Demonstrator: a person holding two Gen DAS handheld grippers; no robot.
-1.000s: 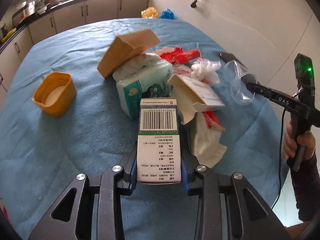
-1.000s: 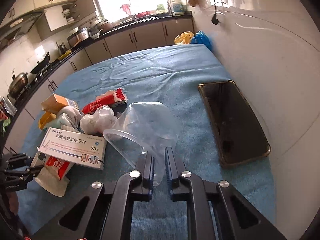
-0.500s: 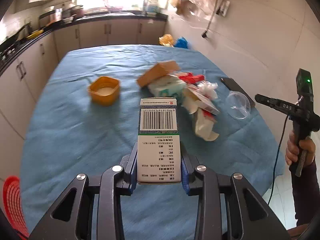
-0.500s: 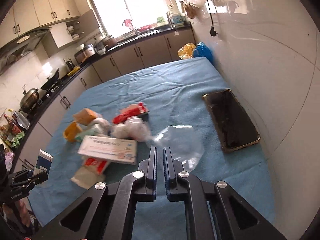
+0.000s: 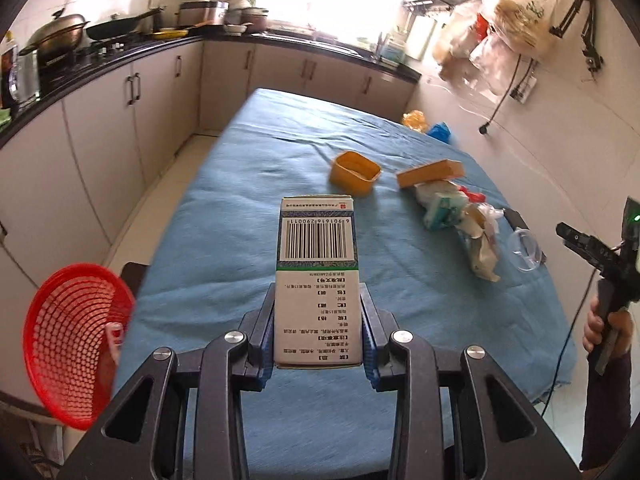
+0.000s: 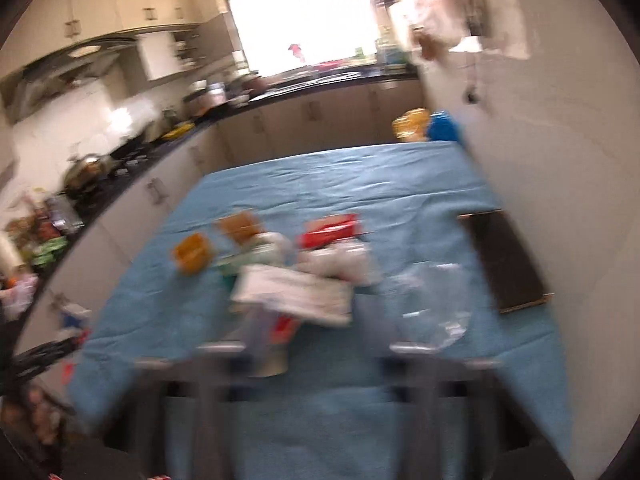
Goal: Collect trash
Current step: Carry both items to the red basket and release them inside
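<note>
The left gripper [image 5: 318,332] clamps a white-and-green medicine box [image 5: 317,276] between its blue-padded fingers [image 5: 266,344], barcode side up, above the near half of the table [image 5: 248,184] with its blue cloth. Off the table's left edge, low down, stands a red mesh basket [image 5: 72,344]. Toward the far right of the table sits an orange tub [image 5: 354,173], and just right of it a flat orange-brown carton [image 5: 430,173] rests atop a heap of wrappers and tissue packs [image 5: 460,216] running toward the right edge. A clear plastic cup [image 5: 528,249] lies at that edge. The right gripper [image 5: 592,250] shows beyond it, held in a hand [image 5: 608,328].
</note>
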